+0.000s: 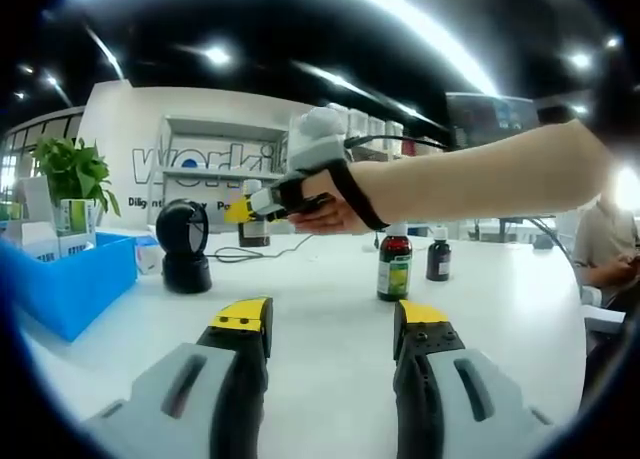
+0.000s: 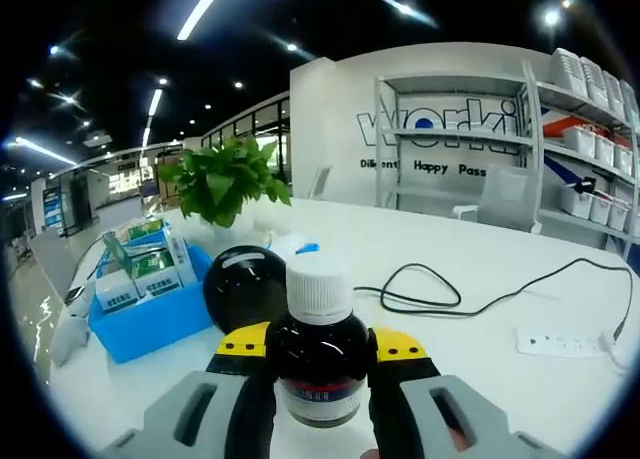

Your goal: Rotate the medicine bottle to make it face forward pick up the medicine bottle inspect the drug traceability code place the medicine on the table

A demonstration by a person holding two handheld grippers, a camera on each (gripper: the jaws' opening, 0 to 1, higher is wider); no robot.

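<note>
Right gripper [image 2: 320,354]: jaws clamped on the upright bottle [image 2: 320,357], held clear of the surface [image 2: 470,269], label toward the camera. Left gripper [image 1: 333,324]: jaws apart, idle. Step in hand, apparently: code inspection. Next: lower the bottle level onto the surface, then release.
</note>
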